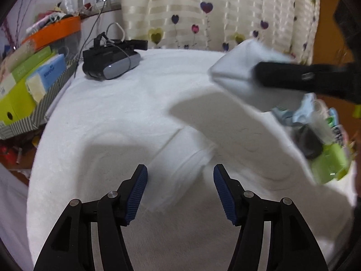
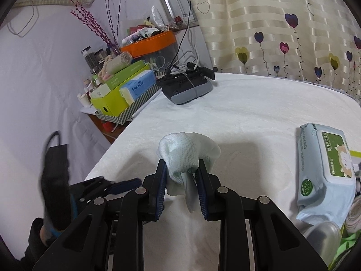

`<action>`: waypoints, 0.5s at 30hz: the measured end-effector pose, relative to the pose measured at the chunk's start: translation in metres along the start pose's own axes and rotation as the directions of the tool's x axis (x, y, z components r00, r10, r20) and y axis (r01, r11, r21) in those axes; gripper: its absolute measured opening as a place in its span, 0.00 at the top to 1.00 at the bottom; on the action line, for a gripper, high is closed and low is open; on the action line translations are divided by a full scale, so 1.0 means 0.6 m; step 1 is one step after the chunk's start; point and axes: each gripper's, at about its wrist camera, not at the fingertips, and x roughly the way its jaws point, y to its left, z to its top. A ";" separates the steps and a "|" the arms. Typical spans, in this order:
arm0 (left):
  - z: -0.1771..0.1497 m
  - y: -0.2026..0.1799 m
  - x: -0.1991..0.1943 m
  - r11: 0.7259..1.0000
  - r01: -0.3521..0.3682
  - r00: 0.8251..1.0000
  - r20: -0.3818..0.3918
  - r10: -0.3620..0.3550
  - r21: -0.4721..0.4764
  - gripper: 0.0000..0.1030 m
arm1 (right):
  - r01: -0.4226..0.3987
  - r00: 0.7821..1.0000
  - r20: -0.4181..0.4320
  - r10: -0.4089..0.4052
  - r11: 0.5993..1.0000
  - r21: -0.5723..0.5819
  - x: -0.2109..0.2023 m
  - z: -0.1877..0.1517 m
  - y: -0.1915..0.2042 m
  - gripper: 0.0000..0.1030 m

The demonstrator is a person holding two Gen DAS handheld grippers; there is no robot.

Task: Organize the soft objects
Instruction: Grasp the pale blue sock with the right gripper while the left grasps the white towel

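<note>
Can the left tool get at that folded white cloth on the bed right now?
Probably yes. The left tool is open and empty, and the folded cloth lies flat on the bed right between and beyond its fingers. Nothing sits in between; the right tool holds a sock off to the side.

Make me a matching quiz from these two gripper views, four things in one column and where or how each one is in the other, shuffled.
Things:
1. pale mint knitted cloth
2. folded white towel
3. grey and black headset
4. light blue wet-wipes pack with green lid

States:
A. far end of the white bed cover, near the boxes
B. clamped in the right gripper
C. lying flat ahead of the open left gripper
D. at the bed's right side

Pairs: 1-B, 2-C, 3-A, 4-D
</note>
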 end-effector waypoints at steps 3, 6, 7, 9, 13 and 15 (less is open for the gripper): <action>0.002 0.000 0.014 0.999 -0.037 0.999 -0.010 0.038 0.023 0.42 | 0.001 1.000 0.013 -0.001 1.000 -0.003 -0.014 0.000 -0.002 0.74; -0.001 0.006 0.029 0.999 -0.032 0.999 -0.032 0.033 0.015 0.42 | -0.001 1.000 0.021 0.001 1.000 -0.004 -0.025 -0.002 -0.003 0.74; -0.002 0.006 0.028 0.999 -0.032 0.999 -0.029 0.032 0.008 0.44 | -0.001 1.000 0.022 0.001 1.000 -0.004 -0.026 -0.003 -0.004 0.74; -0.002 0.003 0.021 0.999 -0.035 0.999 -0.024 0.035 0.000 0.55 | 0.000 1.000 0.025 0.000 1.000 -0.002 -0.031 -0.005 -0.006 0.74; -0.001 -0.004 0.011 0.998 -0.066 0.998 -0.015 0.065 -0.025 0.74 | -0.006 0.999 0.036 0.006 1.000 -0.002 -0.044 -0.008 -0.008 0.74; -0.003 -0.006 0.001 0.996 -0.067 0.998 -0.012 0.066 -0.064 0.77 | -0.007 0.999 0.040 0.007 1.000 -0.006 -0.052 -0.012 -0.007 0.74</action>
